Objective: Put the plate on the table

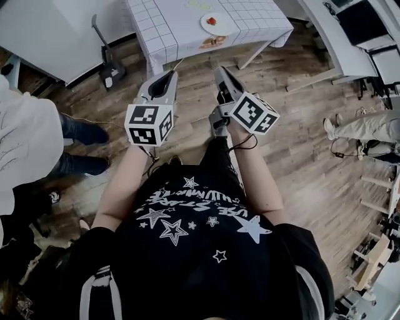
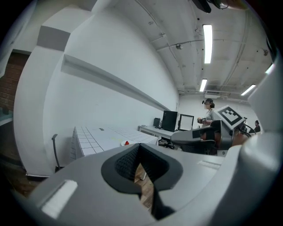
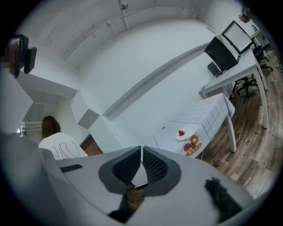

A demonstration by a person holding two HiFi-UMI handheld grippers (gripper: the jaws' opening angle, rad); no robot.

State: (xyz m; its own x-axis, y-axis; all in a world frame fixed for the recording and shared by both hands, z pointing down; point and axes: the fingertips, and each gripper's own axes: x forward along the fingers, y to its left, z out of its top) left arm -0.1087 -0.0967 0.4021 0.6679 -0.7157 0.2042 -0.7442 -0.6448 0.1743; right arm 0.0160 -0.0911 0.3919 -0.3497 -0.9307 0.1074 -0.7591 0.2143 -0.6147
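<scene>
Room: wood-plank floor (image 1: pixel 300 156), white wall (image 2: pixel 110 53), ceiling strip lights (image 2: pixel 207 37).
Surface: tabletop (image 1: pixel 250 19) under a white grid-patterned cloth, ahead of the person, well apart from both claws.
Plate: small round white plate (image 1: pixel 215 24) with a red item on it, sitting on the tabletop near the front edge.
Beside it: flat brown piece (image 1: pixel 213 42), just next to the plate, right at the edge.
Left: left claw (image 2: pixel 139 148) has its jaws together, tips meeting, nothing between; held over the floor, pointing at the tabletop.
Right: right claw (image 3: pixel 141 150) has its jaws together, empty; next to the left one, same heading.
Bystander: person in a white top (image 1: pixel 19 144), at the left edge of the head view.
</scene>
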